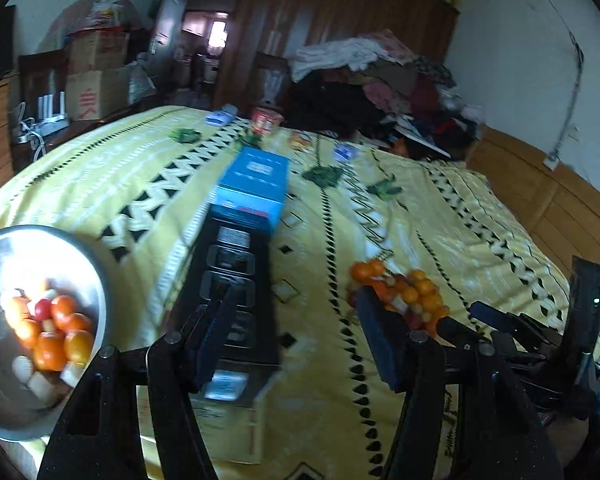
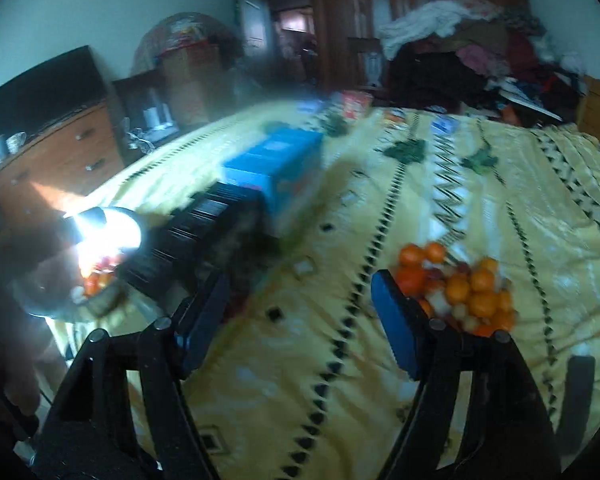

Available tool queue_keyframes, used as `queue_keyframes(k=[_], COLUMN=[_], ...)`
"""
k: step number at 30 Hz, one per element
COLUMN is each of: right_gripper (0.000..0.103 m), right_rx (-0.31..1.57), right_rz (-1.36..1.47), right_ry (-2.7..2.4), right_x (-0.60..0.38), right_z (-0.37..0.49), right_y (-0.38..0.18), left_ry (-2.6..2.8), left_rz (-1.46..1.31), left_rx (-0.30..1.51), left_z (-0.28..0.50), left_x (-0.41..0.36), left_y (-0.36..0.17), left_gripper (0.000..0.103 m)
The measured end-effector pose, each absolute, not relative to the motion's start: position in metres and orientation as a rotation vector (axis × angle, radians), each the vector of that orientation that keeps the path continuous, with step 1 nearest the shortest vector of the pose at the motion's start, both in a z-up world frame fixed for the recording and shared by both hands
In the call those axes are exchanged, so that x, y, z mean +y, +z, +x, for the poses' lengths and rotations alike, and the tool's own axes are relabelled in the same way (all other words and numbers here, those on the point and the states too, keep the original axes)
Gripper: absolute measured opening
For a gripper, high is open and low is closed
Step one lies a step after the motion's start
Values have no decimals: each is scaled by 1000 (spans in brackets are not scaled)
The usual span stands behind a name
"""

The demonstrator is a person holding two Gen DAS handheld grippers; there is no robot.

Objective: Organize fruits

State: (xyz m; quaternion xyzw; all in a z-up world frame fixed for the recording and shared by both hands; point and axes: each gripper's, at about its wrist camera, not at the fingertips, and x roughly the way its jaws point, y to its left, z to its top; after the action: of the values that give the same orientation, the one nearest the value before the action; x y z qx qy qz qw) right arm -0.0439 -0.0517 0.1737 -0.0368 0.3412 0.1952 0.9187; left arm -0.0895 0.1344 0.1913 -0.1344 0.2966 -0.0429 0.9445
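Note:
A pile of small orange, red and white fruits (image 1: pixel 404 294) lies on the yellow bedspread (image 1: pixel 332 240); it also shows in the right wrist view (image 2: pixel 460 290). A steel bowl (image 1: pixel 72 252) at the left holds several more fruits (image 1: pixel 52 332); it glares in the right wrist view (image 2: pixel 112 228). My left gripper (image 1: pixel 296 324) is open and empty, its right finger just left of the pile. My right gripper (image 2: pixel 300 312) is open and empty, its right finger touching the pile's left edge.
A black box (image 1: pixel 232 296) and a blue box (image 1: pixel 256 188) lie end to end between bowl and pile. Snack packets and a red cup (image 1: pixel 266 120) sit at the far side. A clothes heap (image 1: pixel 380 84), dresser (image 2: pixel 60 160) and cartons surround the bed.

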Motion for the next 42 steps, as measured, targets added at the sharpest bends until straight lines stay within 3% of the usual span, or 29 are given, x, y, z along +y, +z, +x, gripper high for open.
queue_keyframes(k=[7,15,17,18,20,24,31,38,42], right_gripper=[76,77,85,95,101,103,103,103,103], right_rx=[899,957,964,971,952,947,939,940,944], right_rz=[9,9,20,25,15,-14,-21,-51,-48], right_ry=[187,194,197,199,216,211,206,195,197], right_x=[-156,-184,-187,-190,-189,-186,-186,-181,-181], right_z=[-34,-4,1,0,-2,-1,-2,0,3], right_y=[93,48,37,29,24,22,20,20,19], left_ry=[-236,-158,-143,-137,-148,-155,-164,-214,-202], left_rz=[-199,-146,-147,-143,-108,-42,-42,-56,-30], left_rx=[771,921,946,950,908,890,878,891,899], left_z=[-41,-1,4,5,1,1,1,4,5], left_x=[38,14,12,11,7,-5,-6,-7,-11], left_y=[128,47,30,23,12,7,6,5,5], left_gripper=[64,64,64,68,76,87,89,102,103])
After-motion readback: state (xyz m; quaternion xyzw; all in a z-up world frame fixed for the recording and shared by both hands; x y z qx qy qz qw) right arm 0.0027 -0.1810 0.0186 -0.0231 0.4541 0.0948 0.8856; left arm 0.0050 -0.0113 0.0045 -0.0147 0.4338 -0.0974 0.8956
